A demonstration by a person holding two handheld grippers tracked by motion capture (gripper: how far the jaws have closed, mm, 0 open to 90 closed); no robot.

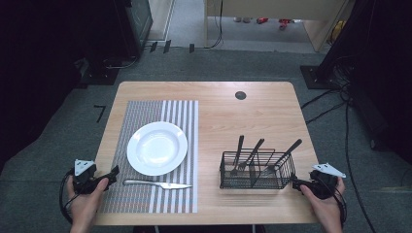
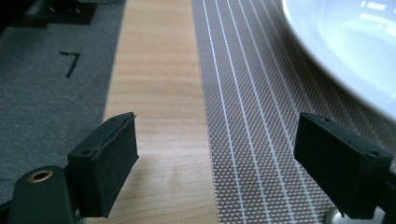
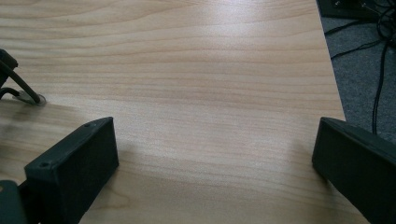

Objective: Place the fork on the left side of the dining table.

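The left gripper (image 1: 114, 173) is held low at the desk's (image 1: 252, 104) front left corner, in a hand (image 1: 83, 204) entering from the near edge; its jaws are spread wide with nothing between them and are pointed toward the plate (image 1: 157, 147). A knife (image 1: 156, 184) is seen lying on the striped placemat (image 1: 145, 201), just beside the plate's near rim and close to this gripper. The right gripper (image 1: 294, 181) is held level at the front right corner, jaws likewise released and empty, just beside the wire basket (image 1: 256, 170) holding forks (image 1: 237, 154).
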